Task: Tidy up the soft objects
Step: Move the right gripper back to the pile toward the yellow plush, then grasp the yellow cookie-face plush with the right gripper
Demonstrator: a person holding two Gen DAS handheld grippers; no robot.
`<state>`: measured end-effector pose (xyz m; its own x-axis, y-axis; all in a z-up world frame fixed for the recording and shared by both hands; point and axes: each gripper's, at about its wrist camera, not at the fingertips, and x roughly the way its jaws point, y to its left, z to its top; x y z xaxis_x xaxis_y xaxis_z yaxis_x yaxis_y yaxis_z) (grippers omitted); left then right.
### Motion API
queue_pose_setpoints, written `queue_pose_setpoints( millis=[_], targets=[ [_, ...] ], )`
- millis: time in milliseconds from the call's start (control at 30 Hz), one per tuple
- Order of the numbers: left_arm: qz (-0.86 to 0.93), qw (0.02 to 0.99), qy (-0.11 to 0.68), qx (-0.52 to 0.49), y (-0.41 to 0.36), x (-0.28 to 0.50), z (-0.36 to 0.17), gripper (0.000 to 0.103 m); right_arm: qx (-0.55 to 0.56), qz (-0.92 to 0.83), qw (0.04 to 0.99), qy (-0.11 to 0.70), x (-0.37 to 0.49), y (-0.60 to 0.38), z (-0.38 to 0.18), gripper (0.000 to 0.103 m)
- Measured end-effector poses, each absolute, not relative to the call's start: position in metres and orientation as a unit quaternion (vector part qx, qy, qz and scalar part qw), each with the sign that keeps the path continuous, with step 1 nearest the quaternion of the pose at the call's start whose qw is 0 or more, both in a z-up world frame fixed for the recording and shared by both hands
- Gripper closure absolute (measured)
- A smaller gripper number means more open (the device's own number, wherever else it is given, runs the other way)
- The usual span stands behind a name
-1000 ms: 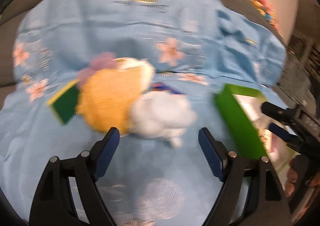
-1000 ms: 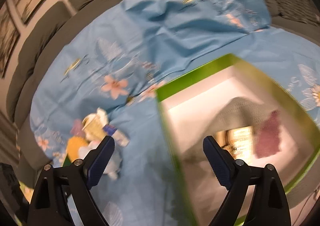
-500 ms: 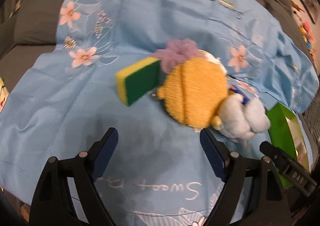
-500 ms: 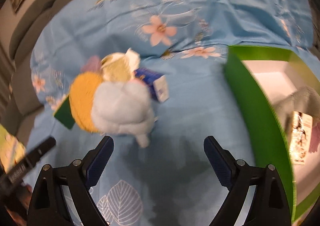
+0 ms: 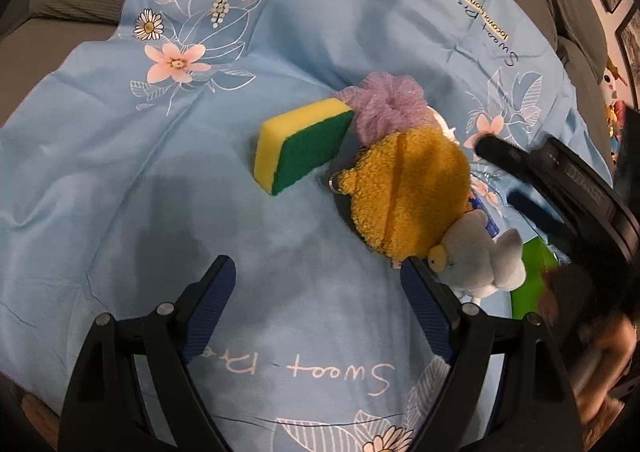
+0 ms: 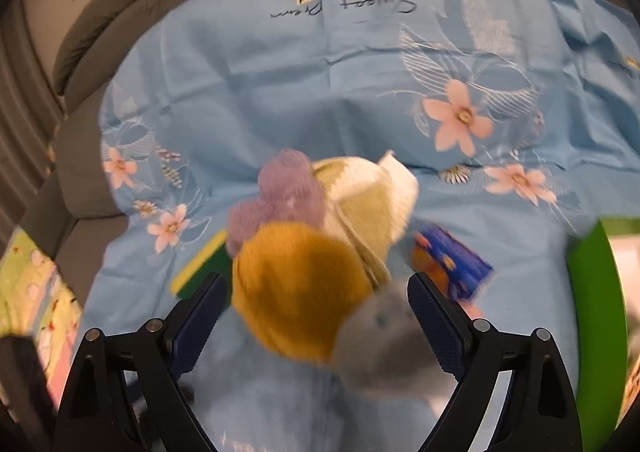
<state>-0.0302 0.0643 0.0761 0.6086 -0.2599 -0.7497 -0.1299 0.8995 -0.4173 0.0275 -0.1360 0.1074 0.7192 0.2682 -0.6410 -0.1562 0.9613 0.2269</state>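
Jaws apart over blue floral sheet (image 5: 200, 180)

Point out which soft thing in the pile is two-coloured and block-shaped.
The yellow and green sponge, at the pile's left edge in the left wrist view. The purple pouf, orange plush and grey plush toy are rounded and fuzzy.

On the blue sheet (image 5: 280, 12) you can read "Sweet" in white script near your left gripper, upside down to you; the word after it is unclear. The sheet's far edge carries the same script beside a small yellow label whose print is too small to read.
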Motion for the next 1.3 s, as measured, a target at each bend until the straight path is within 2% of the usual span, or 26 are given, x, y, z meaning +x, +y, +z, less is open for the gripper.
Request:
queue_pose_setpoints(
  millis=[167,233,267,300,333,400,467,567,733,933,1033,1067,1100,1167,1300],
  targets=[
    [-0.025,0.864,0.452,-0.222,0.071,-0.025,0.073,0.019,0.042,0.100,0.925,0.363,0.065,-0.113,0.095,0.011],
    [-0.029,0.866,0.450,-0.215,0.069,-0.025,0.073,0.019,0.037,0.101,0.921,0.376,0.076,-0.108,0.083,0.015],
    [-0.034,0.866,0.450,-0.215,0.069,-0.024,0.073,0.019,0.037,0.103,0.920,0.376,0.078,-0.107,0.079,0.037],
    [-0.038,0.865,0.451,-0.216,0.068,-0.023,0.072,0.019,0.044,0.115,0.919,0.374,0.076,-0.107,0.073,0.052],
    [-0.040,0.864,0.453,-0.217,0.068,-0.022,0.072,0.019,0.050,0.117,0.918,0.376,0.075,-0.107,0.070,0.052],
    [-0.037,0.862,0.455,-0.221,0.069,-0.022,0.071,0.019,0.057,0.118,0.921,0.368,0.067,-0.110,0.068,0.067],
    [-0.028,0.864,0.452,-0.222,0.071,-0.023,0.072,0.019,0.061,0.123,0.923,0.359,0.056,-0.112,0.073,0.075],
    [-0.025,0.872,0.436,-0.222,0.073,-0.027,0.077,0.019,0.076,0.149,0.922,0.350,0.031,-0.117,0.086,0.082],
    [-0.016,0.875,0.426,-0.231,0.077,-0.032,0.080,0.019,0.038,0.191,0.917,0.347,-0.032,-0.109,0.082,0.083],
    [-0.013,0.870,0.427,-0.245,0.079,-0.038,0.079,0.019,0.032,0.235,0.882,0.407,-0.068,-0.103,0.046,0.082],
    [-0.011,0.871,0.432,-0.235,0.076,-0.040,0.077,0.019,0.026,0.228,0.878,0.421,-0.076,-0.105,0.044,0.077],
    [-0.012,0.869,0.438,-0.229,0.074,-0.039,0.075,0.019,0.036,0.230,0.877,0.420,-0.076,-0.109,0.045,0.067],
    [-0.013,0.868,0.442,-0.226,0.073,-0.039,0.073,0.019,0.048,0.233,0.877,0.418,-0.077,-0.113,0.048,0.047],
    [-0.014,0.863,0.453,-0.221,0.069,-0.037,0.067,0.019,0.069,0.223,0.881,0.412,-0.077,-0.124,0.054,0.025],
    [-0.026,0.851,0.479,-0.212,0.060,-0.031,0.056,0.019,0.124,0.216,0.874,0.418,-0.078,-0.144,0.059,0.025]
  ],
)
